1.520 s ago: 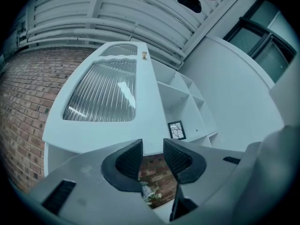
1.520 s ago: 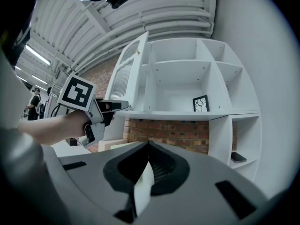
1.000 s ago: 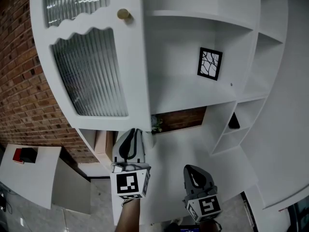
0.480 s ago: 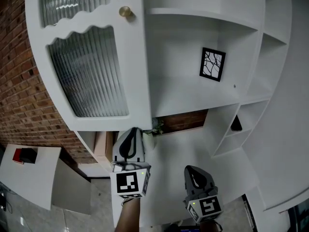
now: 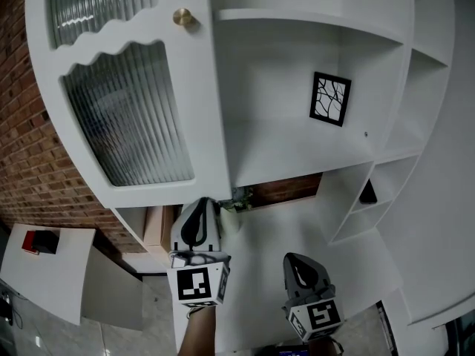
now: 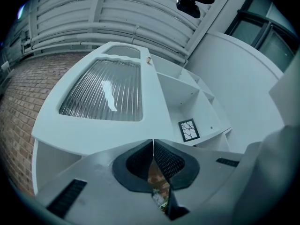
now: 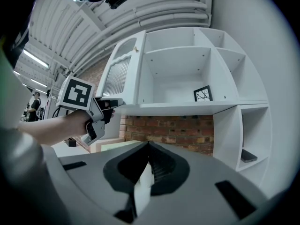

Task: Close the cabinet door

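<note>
The white cabinet door with ribbed glass panes (image 5: 133,110) hangs ajar at the left of the white open-shelved cabinet (image 5: 297,147). Its round brass knob (image 5: 182,17) sits near the door's right edge. Your left gripper (image 5: 204,203) has its jaws pressed together and empty, with the tip just under the door's lower right corner; whether it touches is unclear. Your right gripper (image 5: 298,262), jaws also together, hangs lower and apart from the door, above the white tabletop (image 5: 267,232).
</note>
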`<state>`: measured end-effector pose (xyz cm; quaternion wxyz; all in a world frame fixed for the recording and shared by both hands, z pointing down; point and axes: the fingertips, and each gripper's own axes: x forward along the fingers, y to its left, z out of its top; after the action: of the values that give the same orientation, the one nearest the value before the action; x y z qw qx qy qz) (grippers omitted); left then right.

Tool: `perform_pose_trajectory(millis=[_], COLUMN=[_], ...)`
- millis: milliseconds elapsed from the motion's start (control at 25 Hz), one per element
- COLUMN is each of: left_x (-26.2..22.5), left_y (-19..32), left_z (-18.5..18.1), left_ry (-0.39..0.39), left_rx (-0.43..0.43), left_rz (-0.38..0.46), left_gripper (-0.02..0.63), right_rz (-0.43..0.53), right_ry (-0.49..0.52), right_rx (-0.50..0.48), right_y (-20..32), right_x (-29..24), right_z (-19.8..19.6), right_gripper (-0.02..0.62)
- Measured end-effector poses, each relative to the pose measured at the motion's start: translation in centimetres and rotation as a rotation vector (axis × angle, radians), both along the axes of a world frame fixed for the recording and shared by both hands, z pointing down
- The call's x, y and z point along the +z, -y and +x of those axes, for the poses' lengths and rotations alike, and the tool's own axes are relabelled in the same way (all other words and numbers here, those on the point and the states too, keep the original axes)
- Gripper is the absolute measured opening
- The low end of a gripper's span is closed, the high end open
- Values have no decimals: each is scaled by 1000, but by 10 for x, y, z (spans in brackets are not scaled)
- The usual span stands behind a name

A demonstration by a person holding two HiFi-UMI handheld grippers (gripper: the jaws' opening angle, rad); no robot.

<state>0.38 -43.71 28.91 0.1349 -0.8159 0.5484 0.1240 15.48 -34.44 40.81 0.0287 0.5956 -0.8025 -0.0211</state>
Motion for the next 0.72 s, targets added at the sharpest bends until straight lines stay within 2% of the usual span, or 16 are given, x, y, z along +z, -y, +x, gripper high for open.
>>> perform_pose_trajectory(millis=[320, 720], left_x=[1, 5], left_y=[8, 6], left_z=[1, -1], left_ry=[2, 54], left_rx=[-5, 29], left_rz=[-14, -40], left_gripper=[18, 20], right_rz=[3, 13], right_ry=[-6, -13], right_rx=[-21, -31], right_y=[7, -4], right_x=[-2, -9], right_z=[0, -9], right_gripper=[0, 0])
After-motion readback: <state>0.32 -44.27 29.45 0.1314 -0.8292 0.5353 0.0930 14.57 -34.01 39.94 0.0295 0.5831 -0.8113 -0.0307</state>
